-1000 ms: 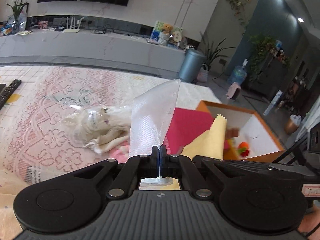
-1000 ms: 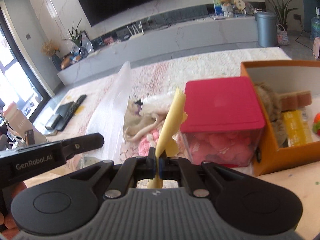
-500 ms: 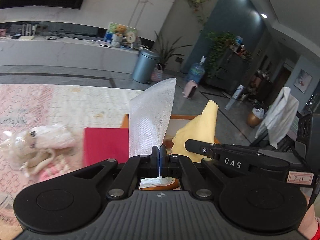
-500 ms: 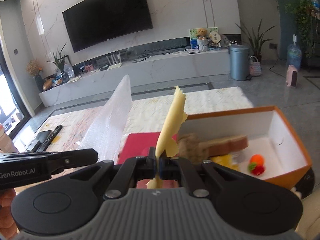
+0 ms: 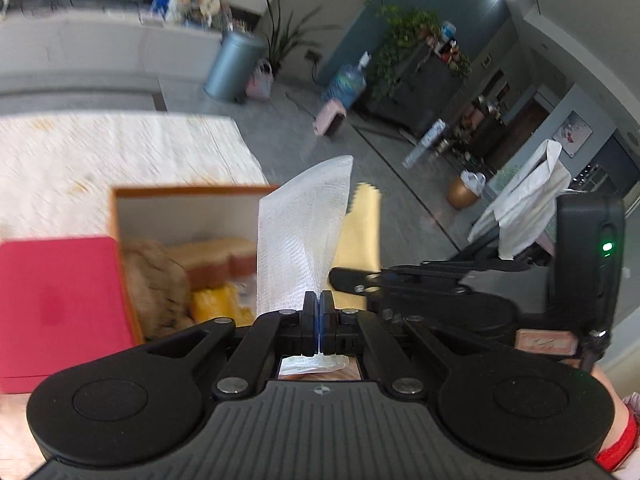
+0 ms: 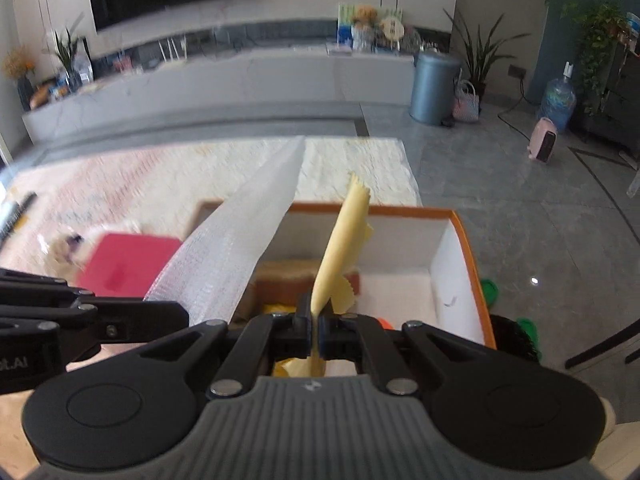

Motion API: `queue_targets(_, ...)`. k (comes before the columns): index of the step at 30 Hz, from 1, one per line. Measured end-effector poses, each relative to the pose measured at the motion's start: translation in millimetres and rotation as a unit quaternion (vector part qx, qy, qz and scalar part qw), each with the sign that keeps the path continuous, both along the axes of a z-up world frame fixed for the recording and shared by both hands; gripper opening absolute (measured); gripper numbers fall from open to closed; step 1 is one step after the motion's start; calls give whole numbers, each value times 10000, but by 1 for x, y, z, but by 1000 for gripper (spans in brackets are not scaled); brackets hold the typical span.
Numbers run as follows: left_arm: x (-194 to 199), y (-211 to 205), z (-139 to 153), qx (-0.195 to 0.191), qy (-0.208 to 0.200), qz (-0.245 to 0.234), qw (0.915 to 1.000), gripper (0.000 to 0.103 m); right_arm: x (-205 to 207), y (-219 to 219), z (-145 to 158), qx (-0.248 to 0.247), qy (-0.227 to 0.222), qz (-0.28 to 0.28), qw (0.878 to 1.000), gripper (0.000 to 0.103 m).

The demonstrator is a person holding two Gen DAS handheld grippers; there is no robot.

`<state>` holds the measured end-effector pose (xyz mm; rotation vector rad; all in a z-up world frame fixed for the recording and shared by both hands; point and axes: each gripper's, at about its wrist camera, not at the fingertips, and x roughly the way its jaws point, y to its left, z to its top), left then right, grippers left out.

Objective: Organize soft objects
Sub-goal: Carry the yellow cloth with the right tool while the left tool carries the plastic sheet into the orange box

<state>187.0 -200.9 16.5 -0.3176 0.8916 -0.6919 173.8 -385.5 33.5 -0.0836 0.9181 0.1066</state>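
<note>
Orange-rimmed box (image 6: pixel 464 240) sits at the desk's corner beside open grey floor (image 6: pixel 520 208), while above it the left gripper (image 5: pixel 319 312) fingers pinch white mesh sheet (image 5: pixel 300 240) and the right gripper (image 6: pixel 314 326) fingers pinch yellow cloth (image 6: pixel 340 248).

Legible text: one fragment, "t.AI", white lettering on the black body of the left gripper (image 6: pixel 96 316), cut off at frame edge.

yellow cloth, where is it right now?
Pinched in the shut right gripper, the yellow cloth stands up over the orange box, just right of the white bubble wrap that the left gripper holds.
</note>
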Motion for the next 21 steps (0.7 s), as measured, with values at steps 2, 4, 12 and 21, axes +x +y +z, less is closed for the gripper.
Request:
queue_targets(2,14,-9,-13,-83,287,-81,9995,0,9,-5,-13,-106,236,30,9997,0)
queue_targets(4,24,-15,-25,-101,529,-84,9985,0,17,-9,-27,-233,436,115,9987,1)
queue_targets(12,42,-32,-63,126,1071,-91,9941,0,33,-19,-72,-622,1312,379,9887,1)
queue_targets(21,41,-30,-77,618,1292,-50,9897,0,44,-22,-93,-521,1810,464,9810,6)
